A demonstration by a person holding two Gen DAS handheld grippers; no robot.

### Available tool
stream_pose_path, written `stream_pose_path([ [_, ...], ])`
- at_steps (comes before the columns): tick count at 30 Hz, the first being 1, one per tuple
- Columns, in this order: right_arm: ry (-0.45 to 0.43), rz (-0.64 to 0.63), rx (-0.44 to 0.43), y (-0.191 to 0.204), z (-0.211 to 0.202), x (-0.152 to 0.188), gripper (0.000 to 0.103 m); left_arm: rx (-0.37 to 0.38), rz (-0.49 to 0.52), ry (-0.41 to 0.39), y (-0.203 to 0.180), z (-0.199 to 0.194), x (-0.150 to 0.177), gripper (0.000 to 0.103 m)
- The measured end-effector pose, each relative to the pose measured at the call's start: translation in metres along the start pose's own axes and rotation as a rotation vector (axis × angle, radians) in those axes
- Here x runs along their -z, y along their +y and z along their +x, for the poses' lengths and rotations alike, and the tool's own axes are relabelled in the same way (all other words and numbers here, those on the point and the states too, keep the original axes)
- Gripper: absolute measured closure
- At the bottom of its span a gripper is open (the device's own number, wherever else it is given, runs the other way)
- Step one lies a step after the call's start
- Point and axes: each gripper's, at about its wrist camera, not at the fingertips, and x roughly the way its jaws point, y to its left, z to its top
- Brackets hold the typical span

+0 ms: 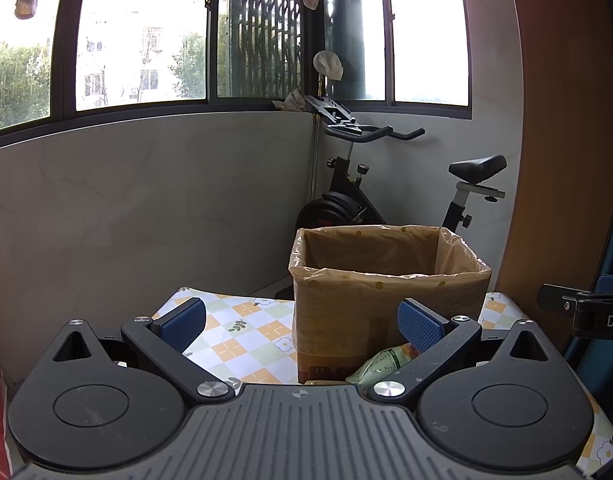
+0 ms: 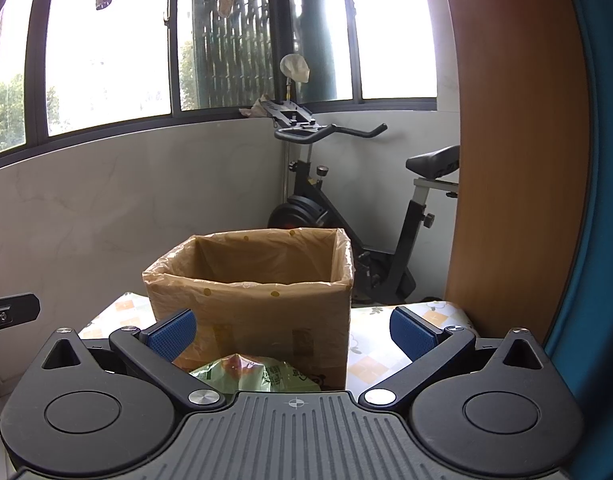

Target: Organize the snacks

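The left gripper [image 1: 302, 326] has its jaws spread wide with nothing between the blue pads [image 1: 184, 322]; it hangs above the table [image 1: 242, 340], which wears a checked cloth of orange, green and white squares with small flowers; just below and inside its right finger lies a green snack packet [image 1: 380, 364], partly hidden by the gripper body; directly ahead, slightly right of centre, stands a cardboard box [image 1: 346, 320] lined with a translucent orange-tinted plastic bag [image 1: 386, 276] folded over its rim; what lies inside the box cannot be seen from here; at the right edge a black part of the other gripper shows.

The right gripper [image 2: 292, 334] likewise holds its jaws wide apart, gripping nothing; low between the fingers, close against the near face of the cardboard box [image 2: 266, 320], sits the crumpled green snack packet [image 2: 250, 372], its lower part hidden behind the gripper body; the bag lining [image 2: 266, 256] is open at the top; the box stands on the table [image 2: 382, 344].

Beyond the table runs a pale marble-like wall under dark-framed windows [image 1: 146, 40]; an exercise bike [image 1: 358, 184] stands in the corner; laundry hangs above; a wooden panel [image 2: 514, 160] rises at the right.
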Motion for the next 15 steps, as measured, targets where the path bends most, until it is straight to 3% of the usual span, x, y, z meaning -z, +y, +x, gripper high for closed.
stream_pose_path([
  [15,0.0,0.001,-0.001,0.0,-0.0004,0.0001,0.0,0.005,-0.008,0.005,-0.0025,-0.0019,-0.0001,0.0],
])
